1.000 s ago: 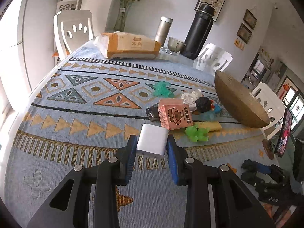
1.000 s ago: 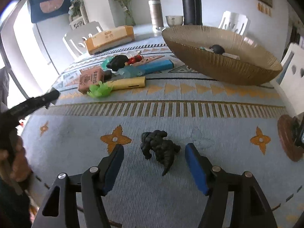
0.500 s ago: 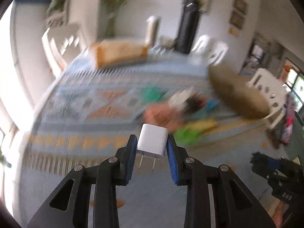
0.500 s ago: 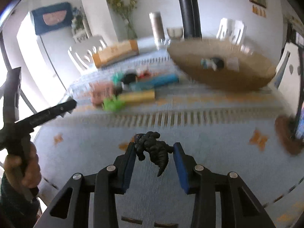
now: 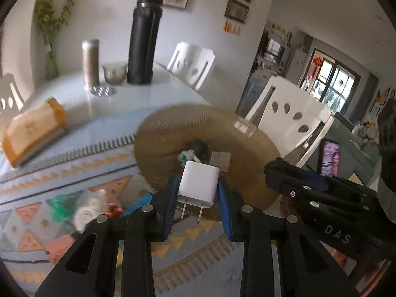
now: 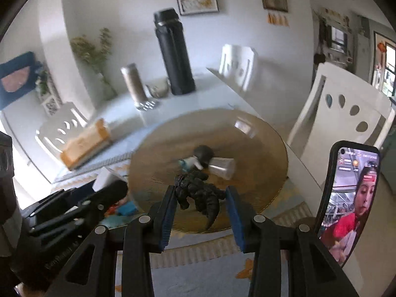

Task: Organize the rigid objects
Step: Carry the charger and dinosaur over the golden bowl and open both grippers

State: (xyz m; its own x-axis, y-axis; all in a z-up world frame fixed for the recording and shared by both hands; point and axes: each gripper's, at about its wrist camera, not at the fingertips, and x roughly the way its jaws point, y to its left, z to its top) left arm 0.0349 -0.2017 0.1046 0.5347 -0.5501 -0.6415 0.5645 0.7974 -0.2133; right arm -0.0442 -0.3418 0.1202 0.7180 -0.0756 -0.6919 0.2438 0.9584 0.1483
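Observation:
My left gripper (image 5: 198, 195) is shut on a white plug charger (image 5: 200, 184), prongs pointing back, held in the air at the near rim of the round woven basket (image 5: 158, 133). My right gripper (image 6: 201, 199) is shut on a black dinosaur figure (image 6: 198, 194), held above the near edge of the same basket (image 6: 267, 153). The basket holds a dark round object (image 6: 203, 152), a small white and blue toy (image 6: 189, 162) and a clear cup (image 6: 221, 167). The right gripper's body shows at the right of the left wrist view (image 5: 319, 193).
Loose toys (image 5: 86, 210) lie on the patterned cloth left of the basket. A tan package (image 5: 32, 131), a black flask (image 5: 143, 39), a steel tumbler (image 5: 90, 61) and a glass bowl (image 5: 115, 73) stand at the back. A phone (image 6: 349, 198) stands upright at right. White chairs (image 5: 292, 118) surround the table.
Both grippers have lifted off the cloth and swung right toward the basket. The right gripper closed on the dinosaur one second ago and carries it; the left still holds the charger.

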